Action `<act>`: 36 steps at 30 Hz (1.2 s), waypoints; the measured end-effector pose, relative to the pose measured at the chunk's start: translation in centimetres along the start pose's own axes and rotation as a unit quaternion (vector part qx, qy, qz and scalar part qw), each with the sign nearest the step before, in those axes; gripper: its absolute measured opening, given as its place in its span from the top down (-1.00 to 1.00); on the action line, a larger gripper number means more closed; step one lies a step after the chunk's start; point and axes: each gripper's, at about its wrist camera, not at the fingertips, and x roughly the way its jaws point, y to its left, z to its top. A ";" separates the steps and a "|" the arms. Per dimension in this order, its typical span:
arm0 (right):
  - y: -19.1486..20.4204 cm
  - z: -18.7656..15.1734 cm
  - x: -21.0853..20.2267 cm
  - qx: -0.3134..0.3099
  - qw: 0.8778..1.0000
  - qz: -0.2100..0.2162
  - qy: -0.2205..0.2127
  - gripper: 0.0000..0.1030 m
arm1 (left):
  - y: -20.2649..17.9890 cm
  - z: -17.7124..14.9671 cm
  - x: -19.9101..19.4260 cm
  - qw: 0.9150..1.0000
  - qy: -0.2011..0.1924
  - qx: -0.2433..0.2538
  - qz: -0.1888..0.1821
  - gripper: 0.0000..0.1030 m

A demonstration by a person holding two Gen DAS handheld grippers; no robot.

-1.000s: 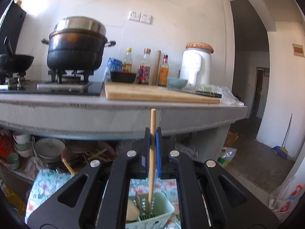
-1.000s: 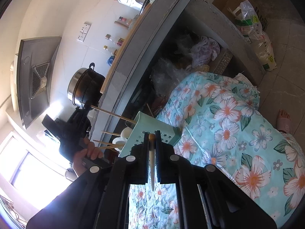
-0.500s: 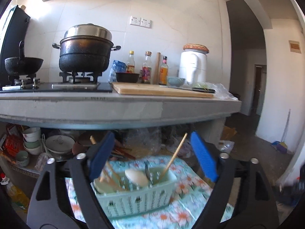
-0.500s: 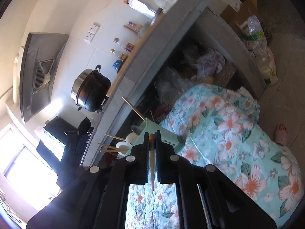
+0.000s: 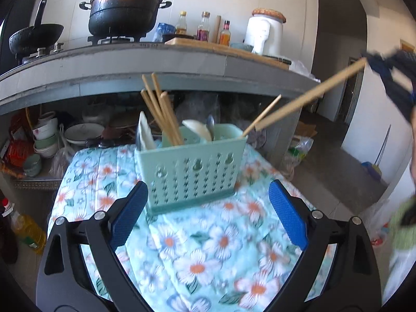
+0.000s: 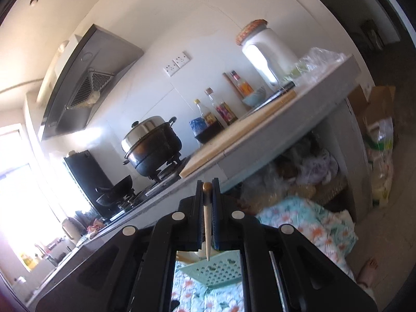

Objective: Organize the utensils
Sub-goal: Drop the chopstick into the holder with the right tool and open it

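A pale green utensil caddy (image 5: 191, 166) stands on a floral cloth (image 5: 208, 247). It holds several wooden chopsticks (image 5: 162, 114), a white spoon (image 5: 197, 130), a metal spoon (image 5: 210, 127) and one chopstick leaning right (image 5: 262, 115). My left gripper (image 5: 208, 189) is wide apart just in front of the caddy, its jaws still opening, and nothing is pressed between the blue pads (image 5: 127, 218). My right gripper (image 6: 207, 189) is shut on a chopstick (image 6: 207, 221) above the caddy (image 6: 213, 270). In the left wrist view that gripper (image 5: 387, 70) is blurred at the upper right, its chopstick (image 5: 312, 96) slanting down toward the caddy.
Behind the caddy runs a grey counter (image 5: 156, 59) with a black pot (image 5: 124, 13), a wok (image 5: 36, 36), bottles (image 5: 204, 26), a cutting board (image 5: 228, 50) and a white jug (image 5: 265, 33). Bowls (image 5: 46, 140) sit under it. An oil bottle (image 5: 28, 234) stands on the floor. A bare foot (image 6: 366, 270) shows.
My left gripper let go of its chopstick into the caddy, opened wide, pulled back and sank. My right gripper rose and rolled, still holding its chopstick.
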 end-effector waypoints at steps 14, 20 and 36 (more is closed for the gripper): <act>4.3 -2.0 8.6 -0.131 0.988 -0.072 0.035 0.88 | 0.6 -0.3 -0.5 1.000 -0.008 -0.004 0.010 -0.83; 3.9 -5.0 11.7 -0.148 0.982 -0.081 0.081 0.87 | 0.6 -0.5 -0.5 1.000 -0.006 -0.009 0.012 -0.83; 0.6 -5.8 3.2 -0.077 0.992 -0.069 0.068 -0.04 | 0.7 -0.8 -0.6 0.999 -0.005 -0.028 0.021 -0.83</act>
